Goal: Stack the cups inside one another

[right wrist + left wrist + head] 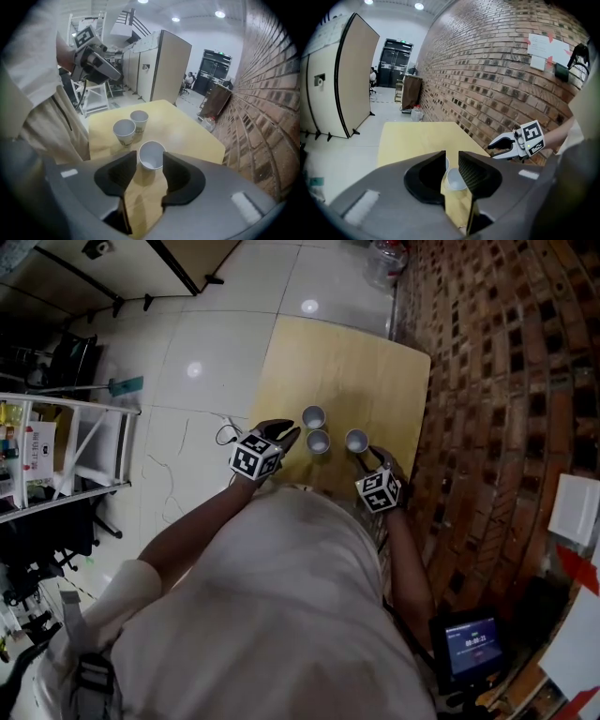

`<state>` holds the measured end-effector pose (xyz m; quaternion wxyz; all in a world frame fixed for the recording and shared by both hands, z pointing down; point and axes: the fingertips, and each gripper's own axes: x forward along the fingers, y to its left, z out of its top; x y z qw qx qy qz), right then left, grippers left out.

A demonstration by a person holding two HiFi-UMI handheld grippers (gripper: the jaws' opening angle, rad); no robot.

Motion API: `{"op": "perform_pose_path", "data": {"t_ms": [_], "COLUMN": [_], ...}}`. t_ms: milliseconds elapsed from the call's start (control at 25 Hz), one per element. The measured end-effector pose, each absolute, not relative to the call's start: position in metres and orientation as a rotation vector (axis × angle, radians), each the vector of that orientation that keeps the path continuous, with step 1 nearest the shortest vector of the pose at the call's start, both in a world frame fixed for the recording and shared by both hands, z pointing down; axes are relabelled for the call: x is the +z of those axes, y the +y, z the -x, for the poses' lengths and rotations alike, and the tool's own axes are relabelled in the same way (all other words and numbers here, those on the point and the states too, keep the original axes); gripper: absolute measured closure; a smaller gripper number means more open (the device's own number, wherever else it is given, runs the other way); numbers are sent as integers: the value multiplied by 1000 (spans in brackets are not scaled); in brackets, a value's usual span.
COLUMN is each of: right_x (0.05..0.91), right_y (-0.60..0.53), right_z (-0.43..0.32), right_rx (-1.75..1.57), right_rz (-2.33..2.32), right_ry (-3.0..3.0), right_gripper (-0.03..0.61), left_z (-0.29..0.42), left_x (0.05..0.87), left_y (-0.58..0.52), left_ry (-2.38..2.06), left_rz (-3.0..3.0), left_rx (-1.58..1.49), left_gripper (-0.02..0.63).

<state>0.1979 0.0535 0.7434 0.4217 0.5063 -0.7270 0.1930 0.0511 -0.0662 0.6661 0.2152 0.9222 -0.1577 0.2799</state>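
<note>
Three white paper cups stand upright on the yellow table [356, 362]. The right cup [356, 440] [151, 158] sits between the tips of my right gripper [373, 457] [149, 153]. Its rim is round, and a thin gap shows at the left jaw, so the gripper is open. My left gripper [287, 437] [452, 154] is open too. The middle cup [318, 441] [456, 179] [124, 130] stands just past its tips, partly hidden behind the right jaw. The far cup [313, 416] [139, 119] shows as a sliver [447, 163] behind the left jaw.
A brick wall [506, 381] runs along the table's right side. A white rack [66, 446] stands on the tiled floor to the left. A small screen [473, 645] glows at the lower right. Beige partitions [166, 65] stand beyond the table.
</note>
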Motion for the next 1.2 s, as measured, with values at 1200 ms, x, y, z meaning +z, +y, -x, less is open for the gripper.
{"op": "perform_pose_path", "data": {"t_ms": [1200], "right_x": [833], "right_y": [37], "right_z": [-177], "right_rx": [336], "right_rz": [-869], "right_ry": [-1689], "right_gripper": [558], "left_z": [15], "left_x": [670], "left_y": [-81], "left_ry": [-697], "left_rz": [-2460], "left_rx": [745], "left_gripper": [525]}}
